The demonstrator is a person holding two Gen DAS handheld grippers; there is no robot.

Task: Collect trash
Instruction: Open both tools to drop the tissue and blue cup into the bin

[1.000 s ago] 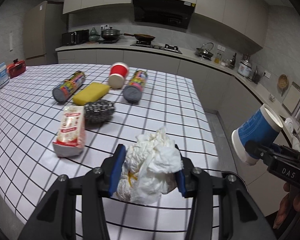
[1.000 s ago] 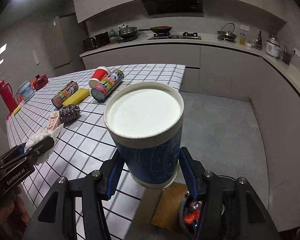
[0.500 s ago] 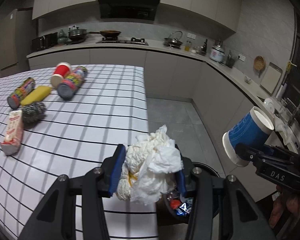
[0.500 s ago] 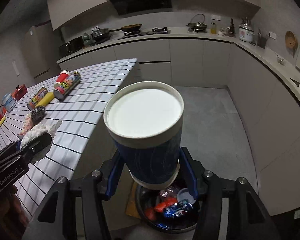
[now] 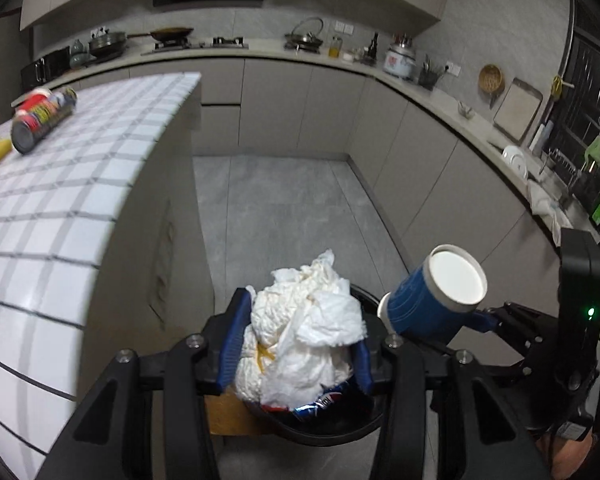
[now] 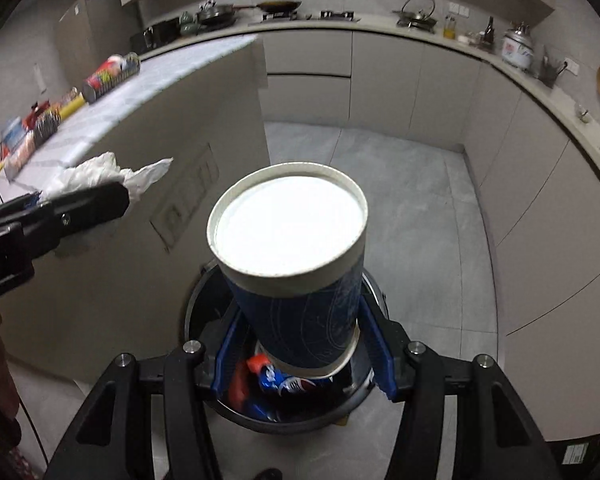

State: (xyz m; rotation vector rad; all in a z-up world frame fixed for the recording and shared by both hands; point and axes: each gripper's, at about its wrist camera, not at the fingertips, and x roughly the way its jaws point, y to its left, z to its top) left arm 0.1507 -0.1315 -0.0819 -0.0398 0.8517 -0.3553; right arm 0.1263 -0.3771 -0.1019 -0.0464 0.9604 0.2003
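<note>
My left gripper (image 5: 298,344) is shut on a crumpled white paper wad (image 5: 300,332), held above a round black trash bin (image 5: 332,432) on the floor. In the right wrist view the same wad (image 6: 100,172) pokes out of the left gripper at the left edge. My right gripper (image 6: 302,354) is shut on a blue paper cup (image 6: 296,276), upside down with its white base toward the camera, hanging over the bin (image 6: 204,292). The cup (image 5: 432,304) also shows at the right of the left wrist view. Colourful wrappers (image 6: 276,380) lie inside the bin.
The checked island counter (image 5: 60,208) stands to the left, its grey side panel (image 6: 148,184) close beside the bin. Cans (image 5: 44,120) and other items lie on it. A brown board (image 5: 228,416) lies by the bin. Grey floor (image 5: 292,200) and cabinets lie beyond.
Both grippers swung right off the counter and sank toward the floor. The bin has come under the wad and the cup. Both grips are unchanged.
</note>
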